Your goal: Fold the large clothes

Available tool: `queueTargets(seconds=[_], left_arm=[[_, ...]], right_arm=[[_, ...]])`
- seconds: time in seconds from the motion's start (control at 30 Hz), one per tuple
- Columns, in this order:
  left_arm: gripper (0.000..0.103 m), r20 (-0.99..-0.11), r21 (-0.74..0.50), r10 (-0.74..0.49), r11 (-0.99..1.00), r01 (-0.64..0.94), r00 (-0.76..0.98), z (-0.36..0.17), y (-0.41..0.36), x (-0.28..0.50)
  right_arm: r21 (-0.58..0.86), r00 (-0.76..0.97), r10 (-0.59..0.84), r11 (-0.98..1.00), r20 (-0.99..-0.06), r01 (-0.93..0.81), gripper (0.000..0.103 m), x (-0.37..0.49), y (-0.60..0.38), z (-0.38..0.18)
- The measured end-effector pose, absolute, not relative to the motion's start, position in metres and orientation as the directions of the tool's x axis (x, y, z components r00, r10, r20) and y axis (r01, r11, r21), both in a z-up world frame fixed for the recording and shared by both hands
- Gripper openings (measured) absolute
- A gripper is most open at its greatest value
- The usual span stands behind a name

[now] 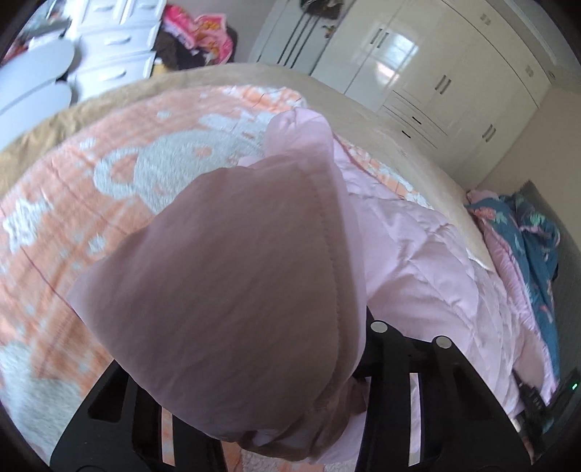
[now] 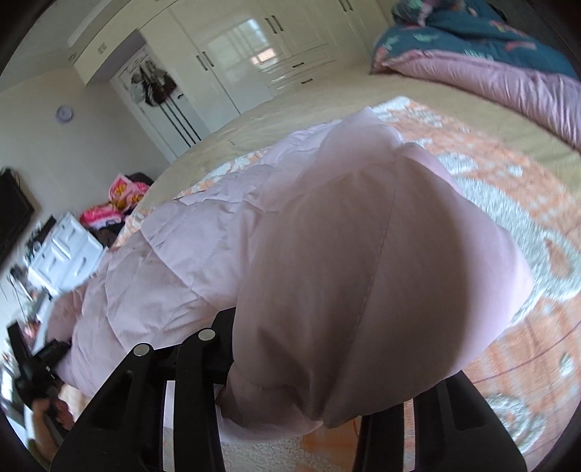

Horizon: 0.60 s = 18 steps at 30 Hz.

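A pale pink quilted jacket [image 1: 417, 254] drapes over an orange-and-white blanket [image 1: 90, 188] on the bed [image 2: 308, 101], white wardrobes [image 2: 254, 47] behind. Each hand-held gripper, left [image 1: 283, 392] and right [image 2: 290, 399], is clamped on jacket fabric.

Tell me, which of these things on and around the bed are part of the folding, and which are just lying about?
Part of the job:
- pink padded jacket, a fold draped over each gripper
- left gripper
- right gripper
- orange patterned blanket under the jacket

Just lying about:
- teal floral quilt
- pink and yellow bundle
- white drawers
- wardrobe
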<state>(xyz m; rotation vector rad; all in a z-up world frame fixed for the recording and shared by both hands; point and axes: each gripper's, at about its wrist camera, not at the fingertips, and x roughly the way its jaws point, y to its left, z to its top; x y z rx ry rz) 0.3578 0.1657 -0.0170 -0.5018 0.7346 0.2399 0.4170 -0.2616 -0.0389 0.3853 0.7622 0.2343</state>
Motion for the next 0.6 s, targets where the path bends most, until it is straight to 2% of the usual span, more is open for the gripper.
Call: queueTargets(seconds=[0.6], left_arm=[[0.03, -0.635, -0.201, 0.085, 0.942, -0.27, 0.768, 0.054, 0.13, 0.297]], right_arm=[[0.256, 0.754, 0.366, 0.929, -0.545, -0.266, 0.031, 0.348, -0.246, 0.049]])
